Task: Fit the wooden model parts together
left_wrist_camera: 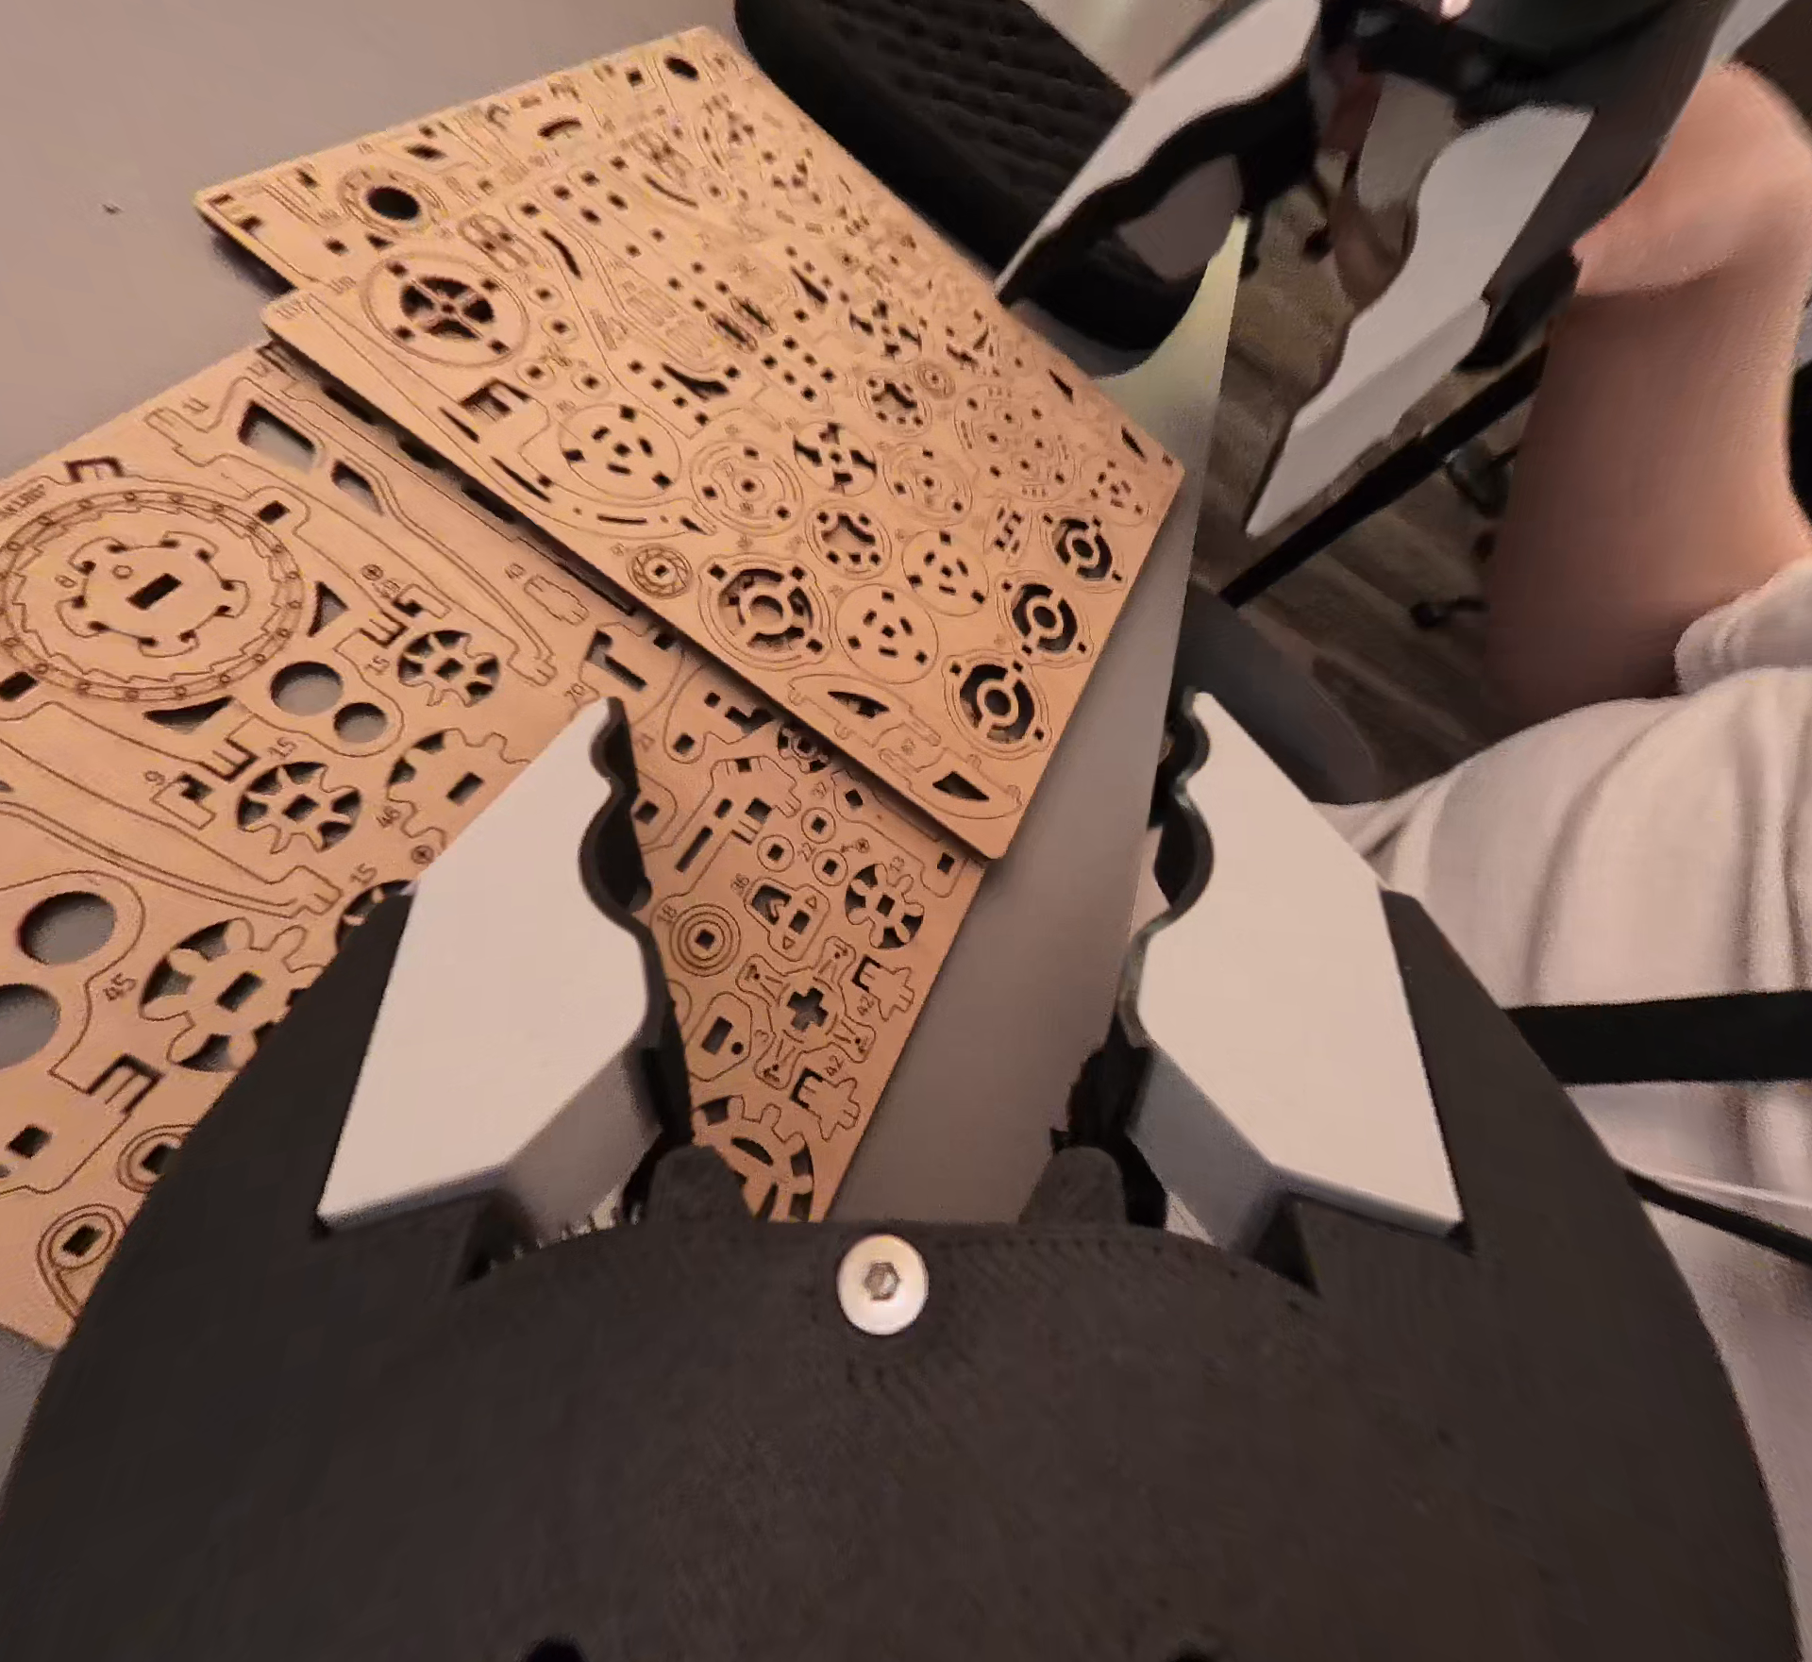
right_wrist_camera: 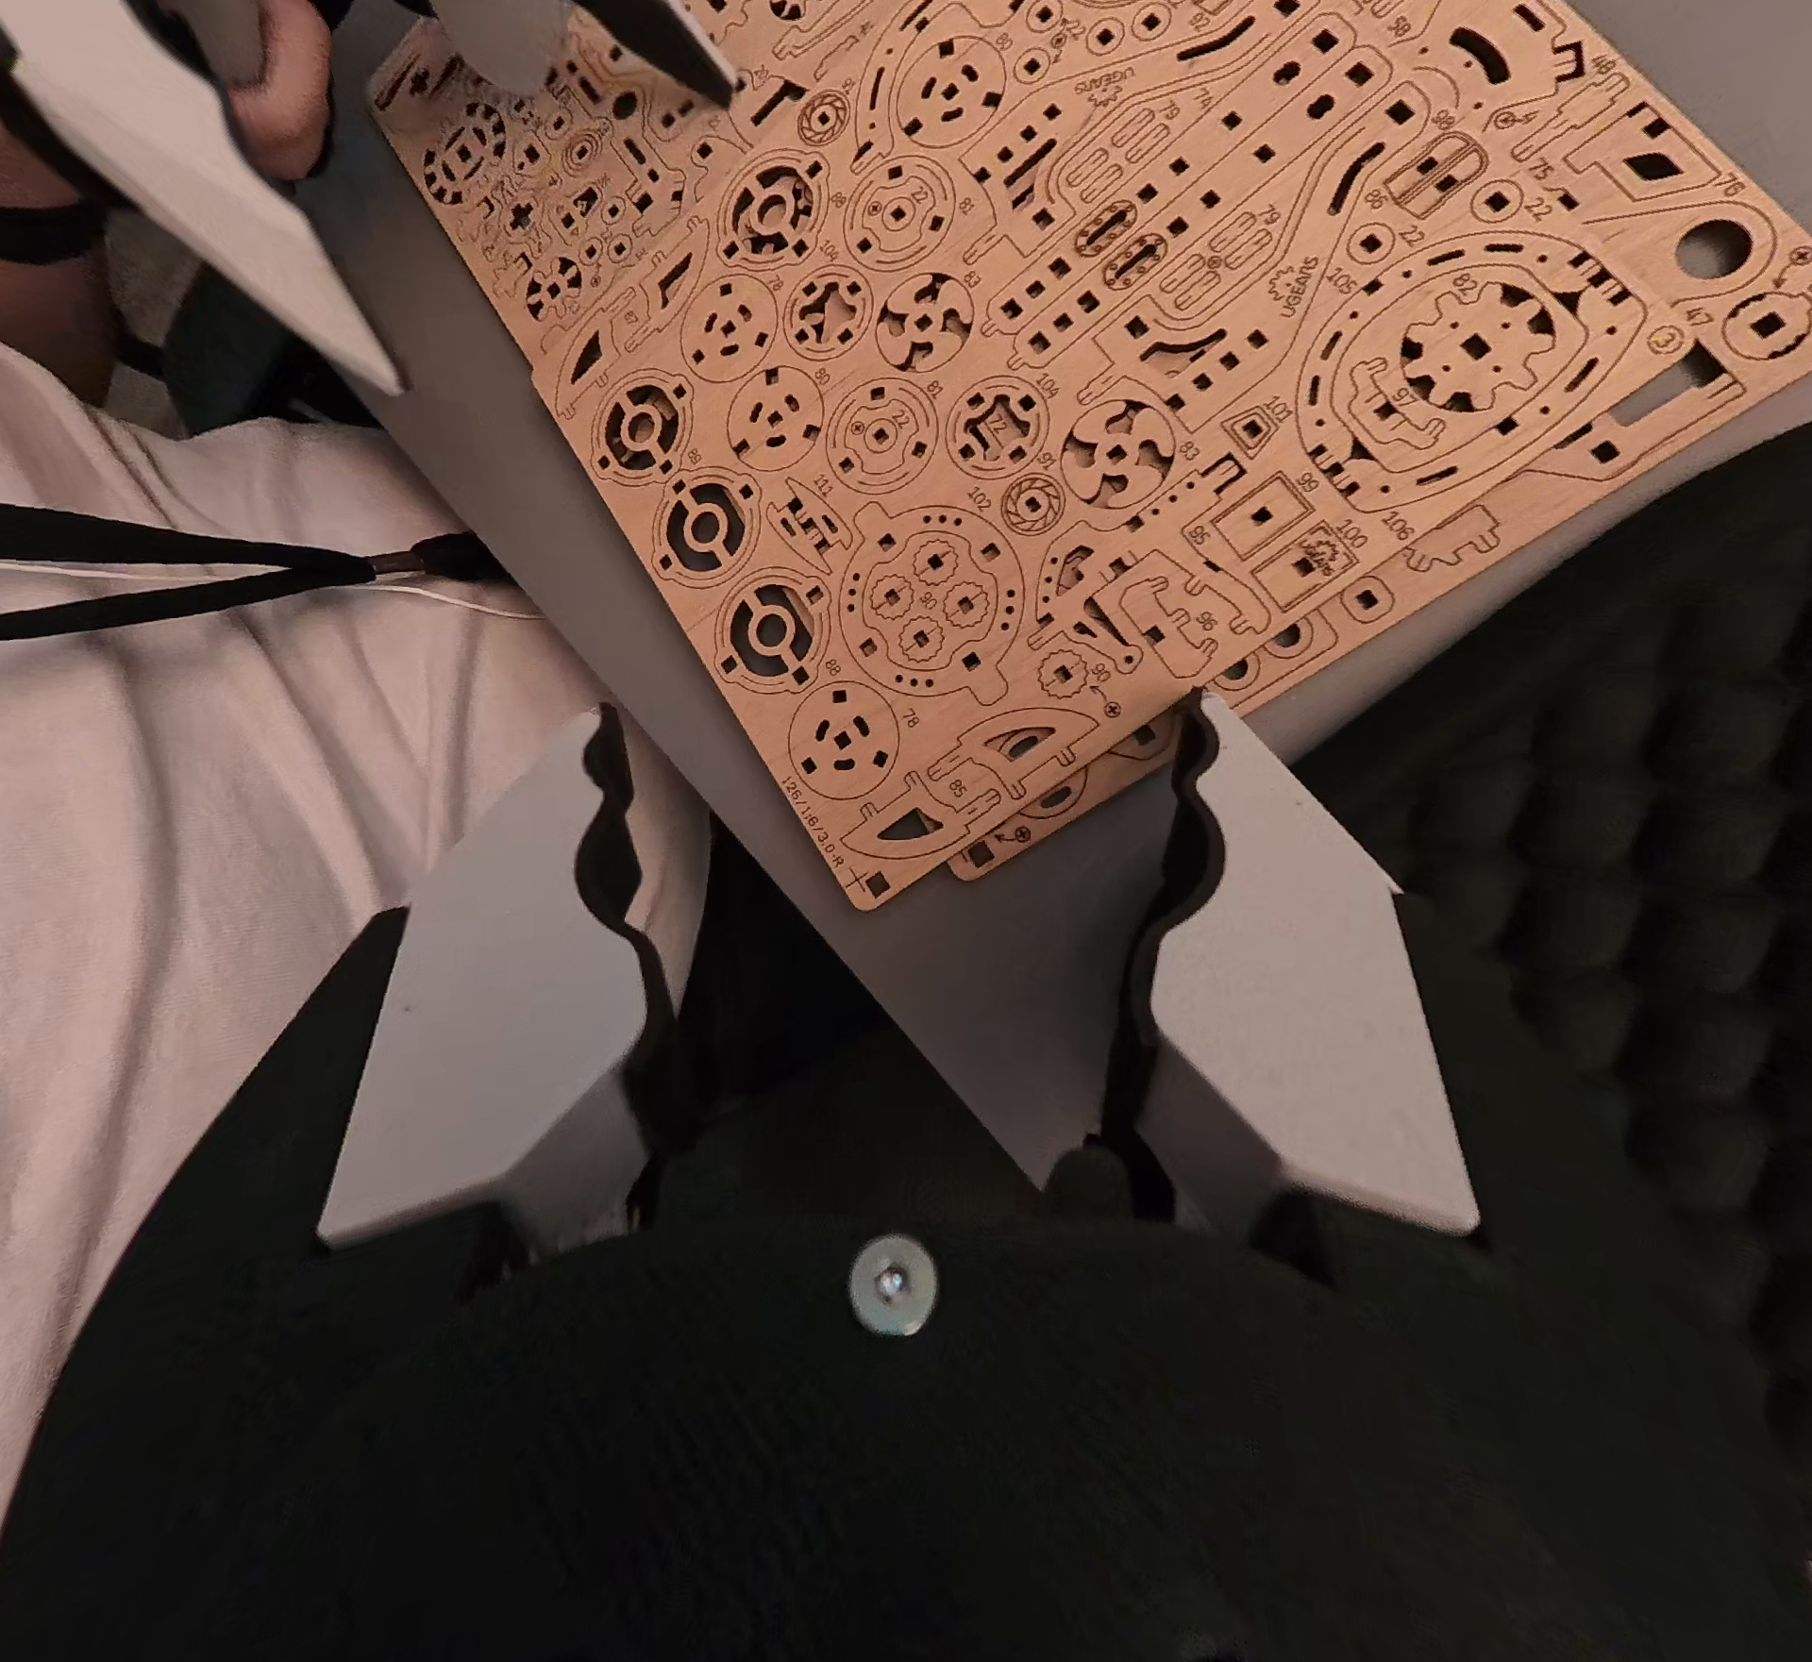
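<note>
Both tools hung wide open and empty: the left tool above the overlapping wooden part sheets on the grey surface, the right tool over the sheets' near corner, touching nothing.

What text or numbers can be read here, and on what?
I don't copy out writing; this is where it stands:
Top wooden sheet: engraved part numbers beside the cut-outs, a small brand mark in two places, a code along one edge; all sharp.
Lower wooden sheet: engraved part numbers; some are blurred.
Left gripper, right gripper: no markings.
</note>
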Demonstrator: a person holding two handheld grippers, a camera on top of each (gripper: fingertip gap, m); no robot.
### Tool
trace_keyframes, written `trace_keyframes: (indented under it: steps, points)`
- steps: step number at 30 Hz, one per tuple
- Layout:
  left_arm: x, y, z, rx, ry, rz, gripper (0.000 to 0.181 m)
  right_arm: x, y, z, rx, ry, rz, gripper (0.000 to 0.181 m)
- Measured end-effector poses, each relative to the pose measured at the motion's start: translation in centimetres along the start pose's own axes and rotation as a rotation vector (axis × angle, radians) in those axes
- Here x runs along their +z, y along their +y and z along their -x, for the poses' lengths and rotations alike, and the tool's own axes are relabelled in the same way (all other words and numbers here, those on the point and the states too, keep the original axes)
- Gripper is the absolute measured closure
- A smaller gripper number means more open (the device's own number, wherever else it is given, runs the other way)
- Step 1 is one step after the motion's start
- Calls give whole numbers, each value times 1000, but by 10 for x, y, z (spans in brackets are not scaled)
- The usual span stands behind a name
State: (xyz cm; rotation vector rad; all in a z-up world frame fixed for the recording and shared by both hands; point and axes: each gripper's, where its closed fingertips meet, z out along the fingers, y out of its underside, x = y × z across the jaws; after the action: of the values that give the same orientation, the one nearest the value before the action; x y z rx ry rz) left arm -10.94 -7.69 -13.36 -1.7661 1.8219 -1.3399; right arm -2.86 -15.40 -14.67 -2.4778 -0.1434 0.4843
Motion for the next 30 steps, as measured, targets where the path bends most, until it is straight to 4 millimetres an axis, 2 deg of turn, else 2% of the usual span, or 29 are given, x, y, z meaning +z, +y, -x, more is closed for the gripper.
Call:
trace_keyframes:
  steps: [5,12,18,23,27,30]
  points:
    - [2,-13,10,-125,10,-27,76,2,-1,1,-19,17,-12,70]
    - [5,-19,5,-222,86,-34,78,7,-2,6,-60,18,-39,70]
    - [1,-31,10,-322,107,-144,71,8,-8,6,-27,-7,-110,71]
    - [-11,-55,13,-356,102,-331,71,10,-12,7,-46,-8,-155,71]
    - [-27,-77,8,-400,178,-472,78,14,-16,4,-90,57,-208,72]
    - [-30,-86,0,-453,274,-518,79,14,-29,14,-149,75,-315,72]
